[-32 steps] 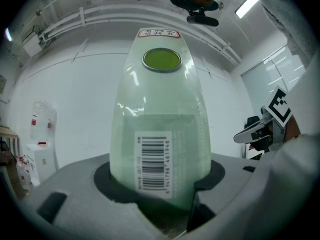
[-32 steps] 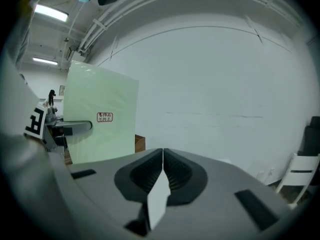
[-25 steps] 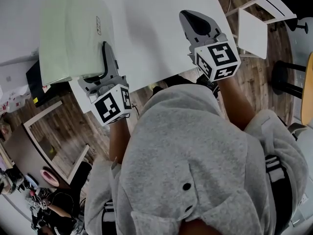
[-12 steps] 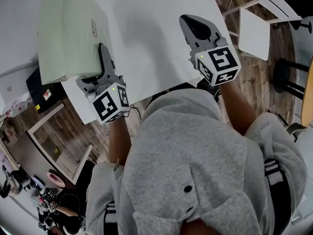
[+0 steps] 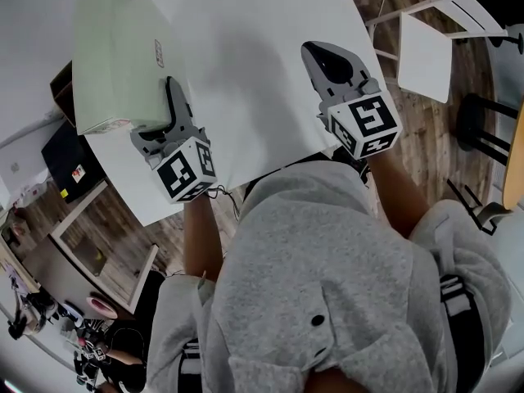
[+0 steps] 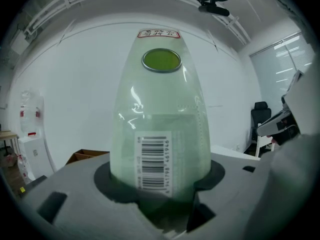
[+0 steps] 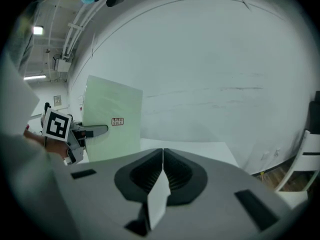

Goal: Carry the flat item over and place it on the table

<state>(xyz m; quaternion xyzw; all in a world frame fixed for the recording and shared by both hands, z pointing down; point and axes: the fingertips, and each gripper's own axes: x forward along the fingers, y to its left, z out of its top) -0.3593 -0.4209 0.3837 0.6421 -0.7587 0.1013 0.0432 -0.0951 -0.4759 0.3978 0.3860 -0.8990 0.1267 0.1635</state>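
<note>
Head view: left tongs (image 5: 170, 98) clamp the pale green flat packet (image 5: 115, 56) by its near edge, flat above the tabletop (image 5: 262, 47) corner, ready for setting down; right tongs (image 5: 324, 52) are pinched together, empty.

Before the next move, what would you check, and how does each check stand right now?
1. Left tongs clamped on the pale green flat pack: ok.
2. Right tongs closed with nothing in them: ok.
3. Bare stretch of the white table beside the pack to set it on: ok.
4. Right tongs out of the pack's way, apart from it: ok.
5. Pack lying fully over the table: cannot tell, it hides the table's corner.
6. Pack already resting on the table: cannot tell.
</note>
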